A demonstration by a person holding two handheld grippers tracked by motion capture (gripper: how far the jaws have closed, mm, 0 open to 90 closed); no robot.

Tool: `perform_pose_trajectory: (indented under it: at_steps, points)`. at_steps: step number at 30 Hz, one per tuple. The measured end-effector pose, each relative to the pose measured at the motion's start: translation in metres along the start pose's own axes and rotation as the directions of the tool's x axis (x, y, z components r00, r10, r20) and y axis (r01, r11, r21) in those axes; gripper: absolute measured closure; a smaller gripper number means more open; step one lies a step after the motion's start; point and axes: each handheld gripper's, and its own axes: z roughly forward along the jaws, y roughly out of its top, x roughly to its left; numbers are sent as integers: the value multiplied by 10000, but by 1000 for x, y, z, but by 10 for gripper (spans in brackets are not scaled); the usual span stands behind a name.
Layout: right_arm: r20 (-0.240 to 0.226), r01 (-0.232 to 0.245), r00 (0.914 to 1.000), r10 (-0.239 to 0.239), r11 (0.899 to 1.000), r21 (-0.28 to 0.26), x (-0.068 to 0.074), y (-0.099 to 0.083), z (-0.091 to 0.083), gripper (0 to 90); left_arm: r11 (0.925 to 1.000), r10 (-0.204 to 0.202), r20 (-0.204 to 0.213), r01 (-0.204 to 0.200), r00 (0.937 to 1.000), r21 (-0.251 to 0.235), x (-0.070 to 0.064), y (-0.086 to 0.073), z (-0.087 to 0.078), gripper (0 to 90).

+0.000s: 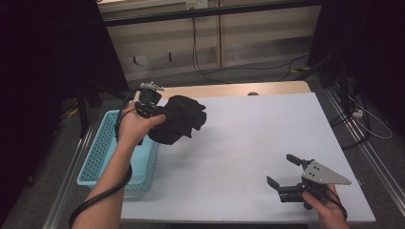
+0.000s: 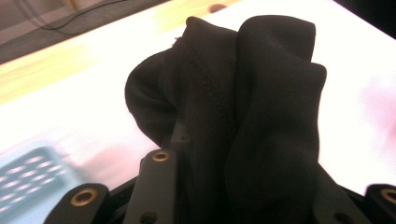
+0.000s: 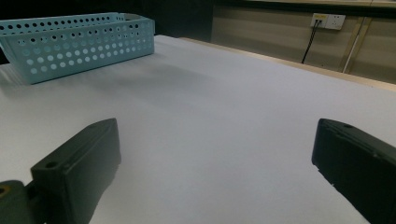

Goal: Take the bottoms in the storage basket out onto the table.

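Observation:
A crumpled black cloth (image 1: pixel 179 119) hangs above the table's left side, just right of the light blue basket (image 1: pixel 102 143). My left gripper (image 1: pixel 160 113) is shut on the black cloth (image 2: pixel 243 107), which bunches up between its jaws in the left gripper view. My right gripper (image 1: pixel 282 170) rests low over the white table surface (image 1: pixel 248 138) near the front right, jaws wide apart with nothing between them. In the right gripper view the blue basket (image 3: pixel 70 44) stands far off at the upper left, and the right gripper (image 3: pixel 215 158) is open.
The basket sits at the table's left edge, partly overhanging it. A wooden strip (image 1: pixel 229 89) runs along the far edge of the table. Cables (image 1: pixel 210 71) lie on the floor beyond. Dark curtains flank both sides.

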Motion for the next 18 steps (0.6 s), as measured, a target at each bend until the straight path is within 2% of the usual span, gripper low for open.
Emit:
perform_pose_trajectory:
  at_steps: [6,10,18]
  points:
    - [71,-45,10000,45,10000,52,-1,-1,-1,4,9997,235,544,-228,9982,-134,-22,-14,24,698]
    - [83,-37,10000,36,10000,89,-1,-1,0,4,9996,222,770,-208,9968,-189,-30,-22,36,698]
    - [94,-19,10000,18,9999,131,0,-1,2,3,9985,438,1307,-392,9905,-376,-53,-46,66,696]
